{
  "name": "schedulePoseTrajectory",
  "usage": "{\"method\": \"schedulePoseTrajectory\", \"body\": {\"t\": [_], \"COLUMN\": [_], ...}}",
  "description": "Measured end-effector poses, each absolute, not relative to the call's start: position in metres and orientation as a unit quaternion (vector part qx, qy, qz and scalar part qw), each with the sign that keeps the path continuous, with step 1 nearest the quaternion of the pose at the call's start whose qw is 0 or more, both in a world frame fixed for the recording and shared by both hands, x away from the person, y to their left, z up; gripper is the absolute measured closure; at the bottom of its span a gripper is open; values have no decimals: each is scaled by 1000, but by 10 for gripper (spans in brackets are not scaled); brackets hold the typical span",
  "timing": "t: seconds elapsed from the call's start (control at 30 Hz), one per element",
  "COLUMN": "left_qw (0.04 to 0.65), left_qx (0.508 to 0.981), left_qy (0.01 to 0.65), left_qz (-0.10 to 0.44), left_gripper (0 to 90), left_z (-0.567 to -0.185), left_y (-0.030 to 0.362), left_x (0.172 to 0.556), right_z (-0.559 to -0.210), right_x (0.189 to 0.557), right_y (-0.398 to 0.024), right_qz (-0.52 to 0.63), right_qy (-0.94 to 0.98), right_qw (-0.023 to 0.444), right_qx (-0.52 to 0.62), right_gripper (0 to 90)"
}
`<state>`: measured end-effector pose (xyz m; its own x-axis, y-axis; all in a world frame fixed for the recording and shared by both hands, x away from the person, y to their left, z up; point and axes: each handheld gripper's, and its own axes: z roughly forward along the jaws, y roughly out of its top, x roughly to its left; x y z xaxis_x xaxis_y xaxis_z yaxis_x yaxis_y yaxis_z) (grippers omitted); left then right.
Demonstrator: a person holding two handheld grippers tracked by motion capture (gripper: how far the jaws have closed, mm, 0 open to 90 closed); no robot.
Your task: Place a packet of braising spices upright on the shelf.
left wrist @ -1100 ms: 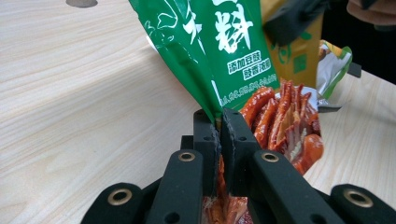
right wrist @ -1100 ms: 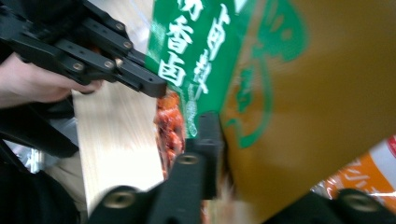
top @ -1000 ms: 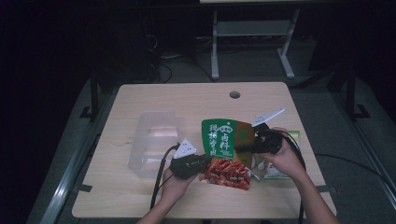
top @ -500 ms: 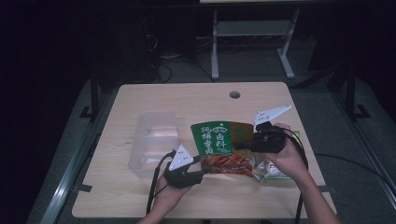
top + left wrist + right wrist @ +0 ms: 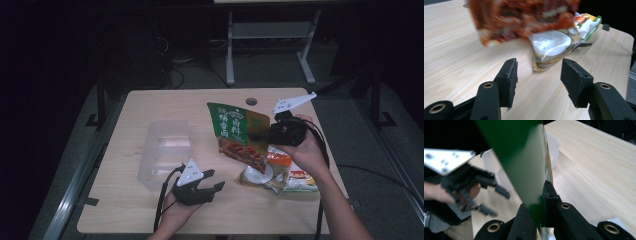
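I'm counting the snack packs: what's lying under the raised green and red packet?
Under the green and red snack packet lie a clear pouch with a white disc and an orange-and-white packet. Anything beneath those is covered.

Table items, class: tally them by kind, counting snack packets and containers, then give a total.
Green and red snack packet, clamped in the right gripper: 1
Snack packets lying on the wooden table: 2
Clear plastic container: 1
Total: 4
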<state>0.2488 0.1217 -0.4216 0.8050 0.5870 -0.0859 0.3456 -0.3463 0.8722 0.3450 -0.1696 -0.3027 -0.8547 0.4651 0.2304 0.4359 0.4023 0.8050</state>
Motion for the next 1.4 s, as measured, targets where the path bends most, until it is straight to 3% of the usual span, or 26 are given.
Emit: {"method": "schedulePoseTrajectory", "body": {"t": [0.57, 1.4], "left_qw": [496, 492], "left_qx": [816, 821], "left_qy": [274, 268], "left_qz": [115, 108], "left_gripper": [432, 387], "left_z": [-428, -431], "left_y": [122, 120], "left_x": [247, 245], "right_z": [-291, -278], "right_x": [398, 432], "right_y": [-99, -28], "right_qz": [486, 491], "right_qy": [842, 848], "right_qw": [0, -4], "right_qx": [234, 200], "right_gripper": [896, 896]}}
